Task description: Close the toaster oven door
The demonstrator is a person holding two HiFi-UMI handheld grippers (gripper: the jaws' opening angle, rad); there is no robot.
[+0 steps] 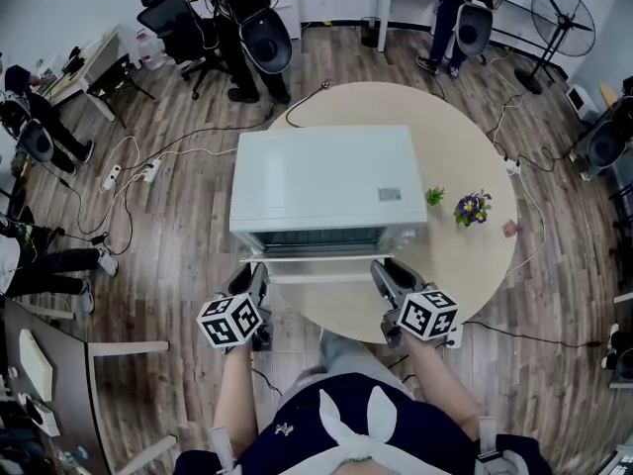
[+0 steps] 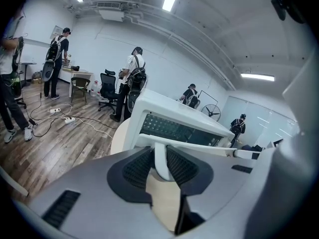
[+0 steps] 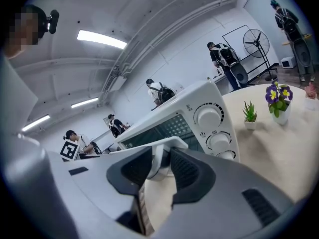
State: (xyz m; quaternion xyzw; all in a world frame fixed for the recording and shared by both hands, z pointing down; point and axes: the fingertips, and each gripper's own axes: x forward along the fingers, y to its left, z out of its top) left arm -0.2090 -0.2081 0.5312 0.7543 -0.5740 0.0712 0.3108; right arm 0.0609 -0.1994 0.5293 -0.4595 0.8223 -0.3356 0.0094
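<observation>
A white toaster oven (image 1: 326, 181) stands on the round beige table (image 1: 465, 137), its front toward me. Its door (image 1: 316, 265) leans out at the near edge, not flush with the body. My left gripper (image 1: 259, 273) grips the left end of the door handle (image 2: 160, 159), with the dark pads (image 2: 137, 168) pressed on either side of the white handle post. My right gripper (image 1: 384, 270) is shut the same way on the right end of the handle (image 3: 158, 164). In the right gripper view the control knobs (image 3: 208, 117) sit just right of the door's mesh window.
Right of the oven are a small green plant (image 1: 435, 196), a pot of purple flowers (image 1: 472, 208) and a small pink object (image 1: 509, 229). Cables and a power strip (image 1: 148, 171) lie on the wood floor. Office chairs, desks, a fan (image 1: 562, 13) and standing people ring the room.
</observation>
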